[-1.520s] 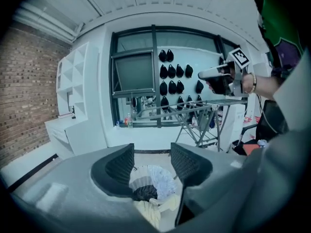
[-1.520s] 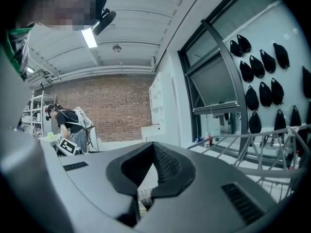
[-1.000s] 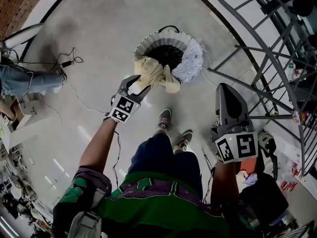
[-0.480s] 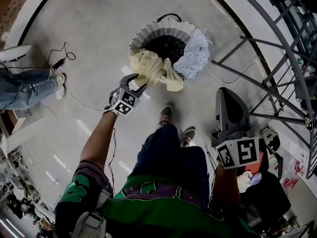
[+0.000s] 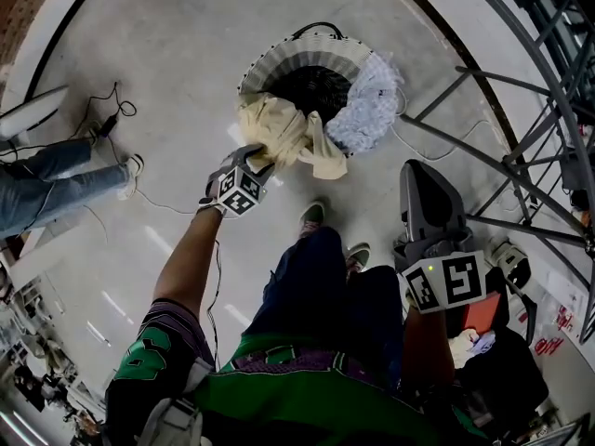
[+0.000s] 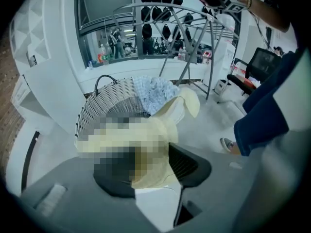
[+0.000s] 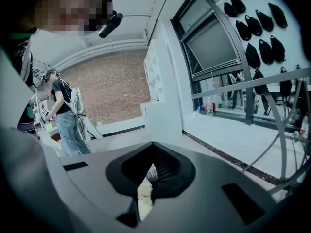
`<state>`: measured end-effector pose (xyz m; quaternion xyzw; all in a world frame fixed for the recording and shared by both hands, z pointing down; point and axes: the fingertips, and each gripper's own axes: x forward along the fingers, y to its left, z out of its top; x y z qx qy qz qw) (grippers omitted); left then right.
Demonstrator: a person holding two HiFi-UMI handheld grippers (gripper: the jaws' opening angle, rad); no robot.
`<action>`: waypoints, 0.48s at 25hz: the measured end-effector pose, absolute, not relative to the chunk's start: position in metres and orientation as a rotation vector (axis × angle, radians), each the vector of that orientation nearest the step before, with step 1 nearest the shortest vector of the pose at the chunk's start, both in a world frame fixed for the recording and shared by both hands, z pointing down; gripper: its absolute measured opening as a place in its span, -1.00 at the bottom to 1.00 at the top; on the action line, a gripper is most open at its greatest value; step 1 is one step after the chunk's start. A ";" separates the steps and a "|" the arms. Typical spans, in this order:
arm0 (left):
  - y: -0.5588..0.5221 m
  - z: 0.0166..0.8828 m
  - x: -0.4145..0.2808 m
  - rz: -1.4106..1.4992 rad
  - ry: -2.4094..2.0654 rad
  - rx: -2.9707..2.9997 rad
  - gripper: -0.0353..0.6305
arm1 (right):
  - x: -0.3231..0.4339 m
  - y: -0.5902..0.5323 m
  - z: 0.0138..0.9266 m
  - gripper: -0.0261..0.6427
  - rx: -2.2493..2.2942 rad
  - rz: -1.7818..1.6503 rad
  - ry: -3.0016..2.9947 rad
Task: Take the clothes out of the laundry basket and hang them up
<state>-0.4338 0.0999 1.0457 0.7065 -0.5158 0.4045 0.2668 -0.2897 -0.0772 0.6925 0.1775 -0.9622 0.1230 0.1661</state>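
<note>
Floor [image 5: 186, 35] pale and glossy, brick wall [image 7: 112, 93], grey metal rack [image 7: 252, 83]

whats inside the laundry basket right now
A pale yellow garment hangs over the near rim of the laundry basket, a blue-and-white garment over its right rim. The inside looks dark; anything at the bottom cannot be made out.

I log: cloth [image 5: 284, 137] over basket's [image 5: 270, 63] near rim, second cloth [image 5: 370, 100] over its right rim; rack [image 5: 507, 81] right of basket.

Pale glossy floor [image 5: 186, 45], brick wall [image 7: 112, 91], large windows [image 7: 214, 47].
</note>
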 end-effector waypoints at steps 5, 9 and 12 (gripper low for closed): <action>0.104 1.063 -0.431 1.210 -1.322 1.893 -0.46 | -0.286 -0.082 0.701 -0.92 0.521 0.377 -2.745; 0.103 1.057 -0.428 1.248 -1.321 1.894 -0.78 | -0.280 -0.085 0.696 -0.92 0.531 0.381 -2.739; 0.100 1.042 -0.427 1.212 -1.339 1.887 -0.80 | -0.275 -0.086 0.684 -0.92 0.539 0.385 -2.736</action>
